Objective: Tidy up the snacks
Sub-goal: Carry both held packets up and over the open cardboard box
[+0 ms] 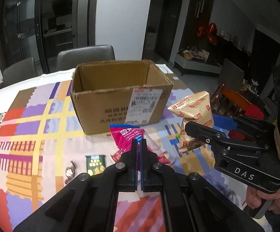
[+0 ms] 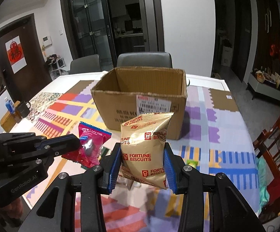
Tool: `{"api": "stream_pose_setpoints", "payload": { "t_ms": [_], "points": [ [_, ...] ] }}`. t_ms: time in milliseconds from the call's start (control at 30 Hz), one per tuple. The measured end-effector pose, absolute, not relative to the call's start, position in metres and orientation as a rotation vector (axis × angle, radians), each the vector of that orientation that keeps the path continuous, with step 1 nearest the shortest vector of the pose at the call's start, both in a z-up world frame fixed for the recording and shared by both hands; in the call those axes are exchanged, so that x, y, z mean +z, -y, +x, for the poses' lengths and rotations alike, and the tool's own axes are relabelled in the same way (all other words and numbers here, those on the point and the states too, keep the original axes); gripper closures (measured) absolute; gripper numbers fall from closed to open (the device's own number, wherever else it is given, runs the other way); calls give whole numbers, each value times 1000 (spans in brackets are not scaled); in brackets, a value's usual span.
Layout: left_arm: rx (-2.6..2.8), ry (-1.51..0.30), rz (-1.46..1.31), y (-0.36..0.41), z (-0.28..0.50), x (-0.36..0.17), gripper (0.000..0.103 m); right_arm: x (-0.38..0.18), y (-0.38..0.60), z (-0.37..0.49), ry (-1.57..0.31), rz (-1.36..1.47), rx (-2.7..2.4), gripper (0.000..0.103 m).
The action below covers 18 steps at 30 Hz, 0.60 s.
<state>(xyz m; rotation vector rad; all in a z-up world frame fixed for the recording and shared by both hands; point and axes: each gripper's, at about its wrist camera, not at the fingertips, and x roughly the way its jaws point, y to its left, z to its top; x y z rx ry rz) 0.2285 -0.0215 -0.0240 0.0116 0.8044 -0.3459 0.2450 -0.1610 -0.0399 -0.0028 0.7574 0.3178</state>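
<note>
Gripping snacks near the open box (image 2: pixel 140 104) rim: left gripper (image 1: pixel 139 145) pink packet (image 1: pixel 128 137), right gripper (image 2: pixel 142 162) biscuit bag (image 2: pixel 145 150).

Gold biscuit packet (image 2: pixel 145 150) with red lettering; magenta snack packet (image 1: pixel 129 137) with blue top edge; plain brown cardboard box (image 1: pixel 109 106); surface cloth (image 1: pixel 33 119) in purple, yellow, red, orange blocks.

Around your patterned tablecloth (image 2: pixel 213 127) stood two grey chairs (image 2: pixel 144 59) at the far edge, with glass sliding doors (image 2: pixel 93 29) beyond them. Left of the cloth you had a door bearing a red paper decoration (image 2: pixel 15 53) and a dark mug (image 2: pixel 23 108) just off its left edge. To the right of the cloth, red balloons (image 1: pixel 209 31) hung above a low bench (image 1: pixel 198 63), and an orange chair (image 2: pixel 275 145) stood near that edge.
</note>
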Motion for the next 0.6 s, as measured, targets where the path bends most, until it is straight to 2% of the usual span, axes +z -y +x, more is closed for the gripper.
{"api": "stream_pose_setpoints", "payload": {
  "t_ms": [600],
  "points": [
    [-338, -710, 15, 6, 265, 15, 100, -2, 149, 281, -687, -21, 308, 61]
  ]
}}
